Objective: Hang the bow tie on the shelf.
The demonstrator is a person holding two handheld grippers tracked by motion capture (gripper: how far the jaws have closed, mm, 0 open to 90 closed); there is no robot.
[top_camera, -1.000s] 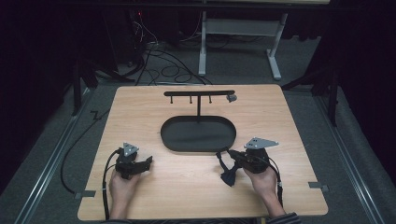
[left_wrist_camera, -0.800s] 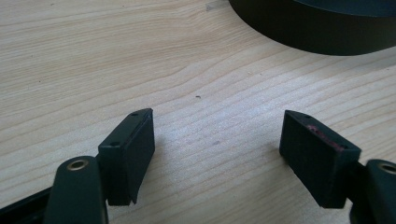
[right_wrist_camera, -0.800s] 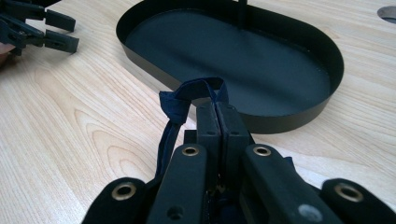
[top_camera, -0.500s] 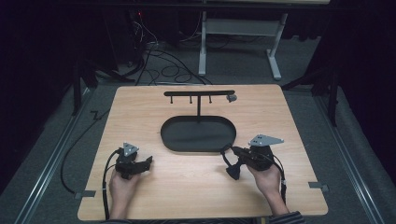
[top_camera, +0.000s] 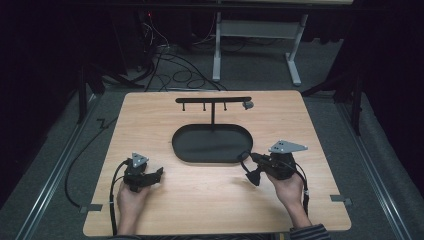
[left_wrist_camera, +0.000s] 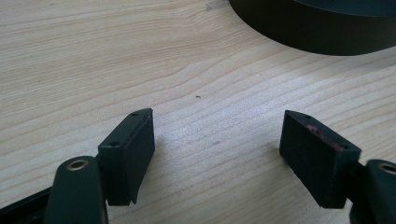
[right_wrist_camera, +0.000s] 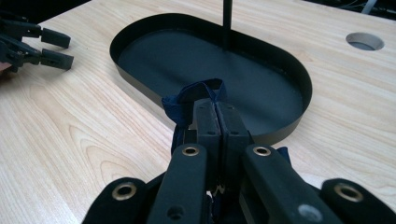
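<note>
The right gripper [top_camera: 253,172], jaws clamped on a dark blue fabric loop [right_wrist_camera: 196,95], had swung from pointing down the light wooden tabletop [top_camera: 200,200] to lying just beside the black oval metal tray [top_camera: 180,150], probably bound for its black T-shaped hanger stand [top_camera: 213,100]. The left gripper [top_camera: 159,172] had stayed put.

The high view placed both grippers. The left gripper view confirmed empty jaws spread wide over bare wood. The right gripper view resolved the pinched fabric.
</note>
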